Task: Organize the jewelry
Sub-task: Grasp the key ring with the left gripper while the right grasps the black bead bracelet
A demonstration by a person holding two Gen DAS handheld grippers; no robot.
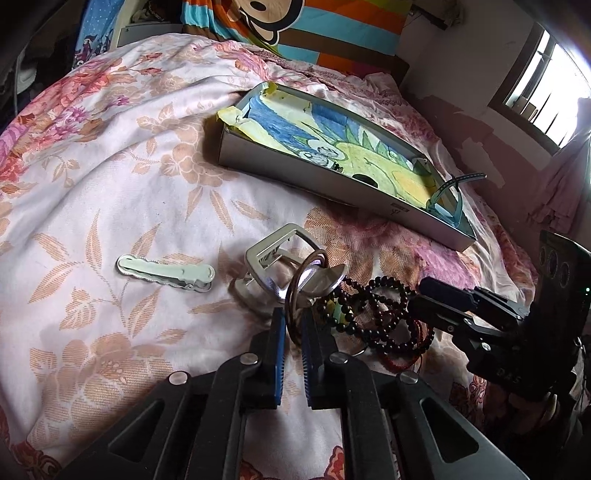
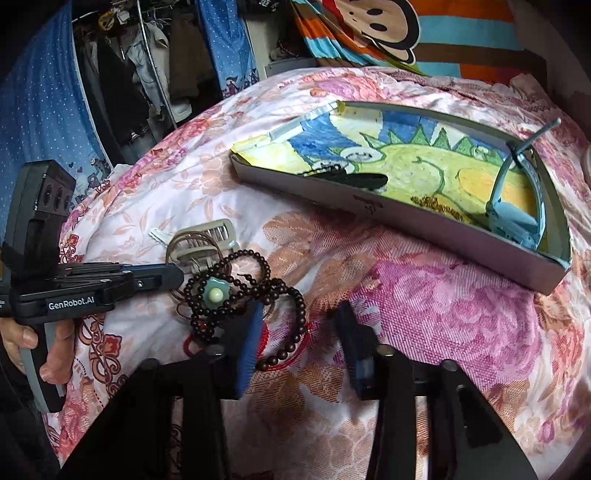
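Note:
My left gripper [image 1: 293,332] is shut on thin brown hair ties [image 1: 300,291] looped through a pale claw hair clip [image 1: 280,266] on the bed. A dark bead bracelet pile [image 2: 240,291] with a teal flower charm [image 2: 215,294] and red cord lies beside it. My right gripper [image 2: 299,332] is open, its left finger touching the beads. A silver hair clip [image 1: 166,273] lies to the left. The grey box [image 1: 332,184] with a drawing inside holds a light blue watch [image 2: 517,206], a black piece [image 2: 354,181] and a gold item [image 2: 439,205].
The floral bedspread [image 1: 110,166] covers the bed. A striped monkey pillow [image 1: 295,26] is behind the box. A wardrobe with hanging clothes [image 2: 129,92] stands at the left, a window [image 1: 546,92] at the right.

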